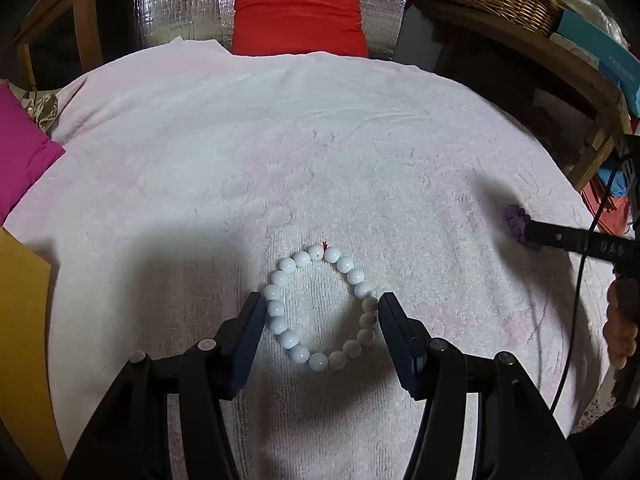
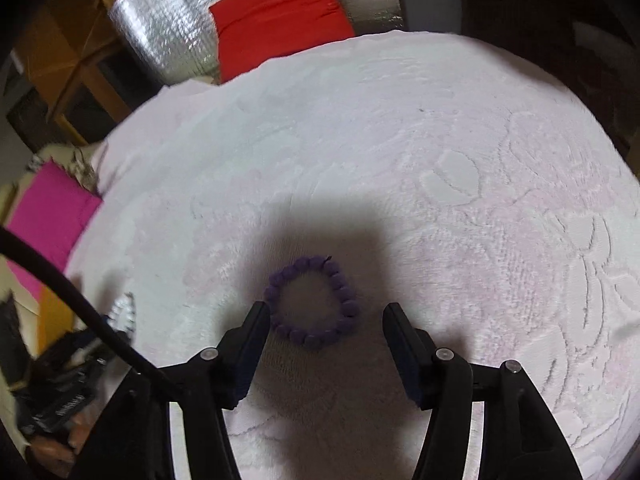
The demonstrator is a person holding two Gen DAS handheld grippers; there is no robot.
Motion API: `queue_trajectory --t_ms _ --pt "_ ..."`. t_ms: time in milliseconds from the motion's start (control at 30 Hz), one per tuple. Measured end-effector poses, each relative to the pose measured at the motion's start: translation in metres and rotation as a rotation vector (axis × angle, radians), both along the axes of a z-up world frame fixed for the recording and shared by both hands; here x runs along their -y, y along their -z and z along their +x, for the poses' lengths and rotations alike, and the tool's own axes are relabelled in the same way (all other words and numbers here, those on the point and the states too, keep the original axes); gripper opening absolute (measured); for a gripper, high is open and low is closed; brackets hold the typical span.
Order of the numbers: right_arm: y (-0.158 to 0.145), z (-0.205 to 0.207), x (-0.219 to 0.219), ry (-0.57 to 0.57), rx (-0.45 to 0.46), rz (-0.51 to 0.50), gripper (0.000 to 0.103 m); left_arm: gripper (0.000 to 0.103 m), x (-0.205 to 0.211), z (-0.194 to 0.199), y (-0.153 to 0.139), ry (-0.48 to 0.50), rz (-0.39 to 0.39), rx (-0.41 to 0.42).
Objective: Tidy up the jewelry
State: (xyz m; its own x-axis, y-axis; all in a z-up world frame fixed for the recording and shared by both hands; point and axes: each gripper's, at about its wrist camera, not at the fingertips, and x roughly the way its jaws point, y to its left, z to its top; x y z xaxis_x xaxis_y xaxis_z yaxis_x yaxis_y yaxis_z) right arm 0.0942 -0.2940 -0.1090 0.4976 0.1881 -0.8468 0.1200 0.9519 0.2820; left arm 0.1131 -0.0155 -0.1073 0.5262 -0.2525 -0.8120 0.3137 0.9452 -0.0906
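Black fingers of the left gripper (image 1: 322, 306) stand apart on either side of the white bead bracelet (image 1: 320, 306), which lies flat on the pale pink towel (image 1: 280, 140); whether the pads touch the beads cannot be told. To its right, the right gripper (image 2: 326, 312) is spread wide around the purple bead bracelet (image 2: 314, 302), its right finger clear of the beads. A red cushion (image 1: 298, 16) sits at the far edge.

White bead bracelet (image 1: 320, 306), purple bead bracelet (image 2: 313, 303), flat on towel (image 1: 280, 140)
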Motion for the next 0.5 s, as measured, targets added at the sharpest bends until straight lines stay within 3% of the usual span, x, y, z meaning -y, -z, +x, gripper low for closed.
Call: queue_trajectory --t_ms 167,233,267,300,400,500 --pt "0.002 0.002 -0.021 -0.023 0.034 -0.124 0.061 0.06 0.007 0.006 0.004 0.0 -0.001 -0.004" --pt "0.002 0.002 -0.025 -0.026 0.044 -0.168 0.048 0.06 0.008 0.006 0.004 -0.002 -0.008 -0.002" --pt "0.002 0.003 -0.027 -0.034 0.049 -0.182 0.044 0.055 0.009 0.006 0.004 0.0 -0.018 0.0" --pt "0.002 0.003 -0.028 -0.04 0.054 -0.19 0.037 0.042 0.012 0.007 0.004 0.003 -0.023 0.001" --pt "0.002 0.003 -0.027 -0.043 0.061 -0.199 0.027 0.026 0.015 0.008 0.003 0.009 -0.025 0.01" --pt "0.001 0.003 -0.021 -0.042 0.063 -0.19 0.022 0.018 0.018 0.008 0.003 0.01 -0.036 0.015"
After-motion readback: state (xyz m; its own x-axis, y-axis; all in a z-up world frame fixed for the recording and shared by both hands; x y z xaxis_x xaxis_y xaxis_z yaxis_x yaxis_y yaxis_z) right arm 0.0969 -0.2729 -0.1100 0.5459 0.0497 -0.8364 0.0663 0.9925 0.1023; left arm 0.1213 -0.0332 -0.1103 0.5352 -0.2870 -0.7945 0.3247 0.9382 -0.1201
